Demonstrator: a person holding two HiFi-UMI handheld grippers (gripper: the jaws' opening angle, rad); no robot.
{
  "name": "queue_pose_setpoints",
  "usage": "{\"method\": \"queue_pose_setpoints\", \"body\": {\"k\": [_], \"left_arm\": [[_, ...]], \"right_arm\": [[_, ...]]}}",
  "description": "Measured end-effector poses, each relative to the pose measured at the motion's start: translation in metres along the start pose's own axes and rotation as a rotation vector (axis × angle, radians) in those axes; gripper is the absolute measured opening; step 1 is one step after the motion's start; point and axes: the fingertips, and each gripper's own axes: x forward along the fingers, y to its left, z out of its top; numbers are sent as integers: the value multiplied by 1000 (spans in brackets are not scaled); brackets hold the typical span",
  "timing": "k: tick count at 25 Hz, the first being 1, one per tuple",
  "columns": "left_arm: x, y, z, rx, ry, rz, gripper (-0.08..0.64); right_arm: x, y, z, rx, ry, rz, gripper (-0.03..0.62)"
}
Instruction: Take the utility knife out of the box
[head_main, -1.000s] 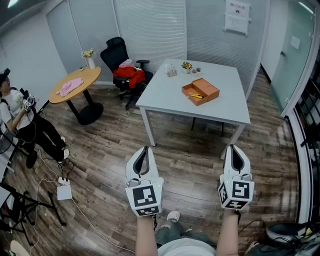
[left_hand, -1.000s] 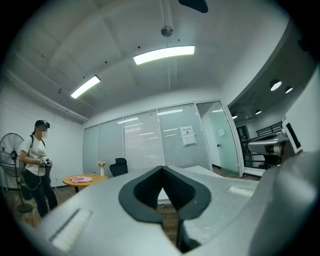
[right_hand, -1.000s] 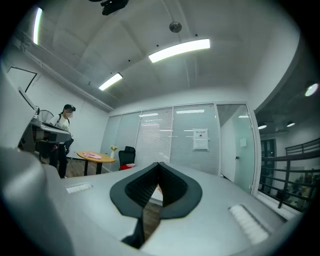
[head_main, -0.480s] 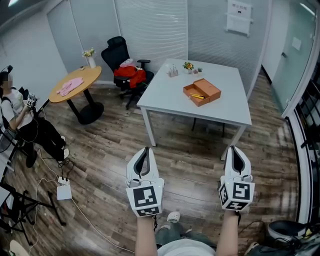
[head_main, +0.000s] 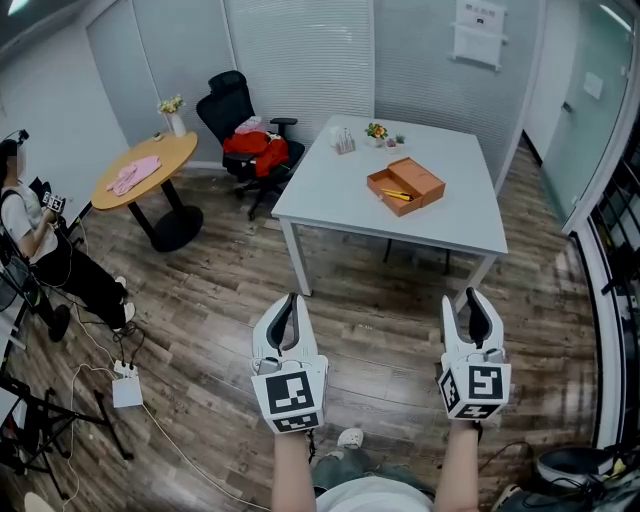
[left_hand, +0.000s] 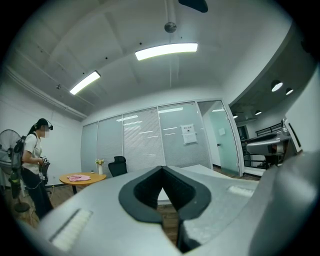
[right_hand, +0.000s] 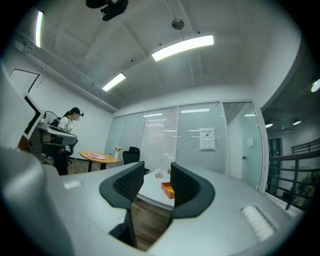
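An open orange box (head_main: 405, 185) lies on the white table (head_main: 330, 195) across the room, with the yellow utility knife (head_main: 393, 193) inside it. Both grippers are held level over the wooden floor, well short of the table. My left gripper (head_main: 290, 300) is shut and holds nothing; in the left gripper view its pads meet at the tips (left_hand: 162, 172). My right gripper (head_main: 471, 297) is open; its jaws have just been opening and nothing is between them. Through their gap in the right gripper view (right_hand: 157, 175) I see the orange box (right_hand: 167, 189) far off.
A round wooden table (head_main: 140, 165) with a pink cloth stands at the left, beside a black office chair (head_main: 240, 125) with red cloth on it. A person (head_main: 30, 235) sits at the far left. Cables and a power strip (head_main: 127, 385) lie on the floor. Small plants (head_main: 375, 132) stand on the table's far edge.
The right gripper's jaws have parted; they were shut in both earlier frames. The left gripper stays shut. The person at the left and the round table have slid slightly left in view.
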Motion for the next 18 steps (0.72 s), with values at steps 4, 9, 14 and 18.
{"method": "queue_pose_setpoints", "body": {"k": [4, 9, 14, 18], "left_arm": [[18, 15, 0, -1, -9, -13, 1], [42, 30, -8, 0, 1, -35, 2], [61, 33, -21, -6, 26, -60, 0], [73, 31, -33, -15, 50, -78, 0]], "right_arm": [[19, 7, 3, 16, -7, -17, 266], [37, 12, -2, 61, -2, -52, 347], [50, 12, -14, 51, 30, -63, 362], [60, 10, -25, 55, 59, -71, 359]]}}
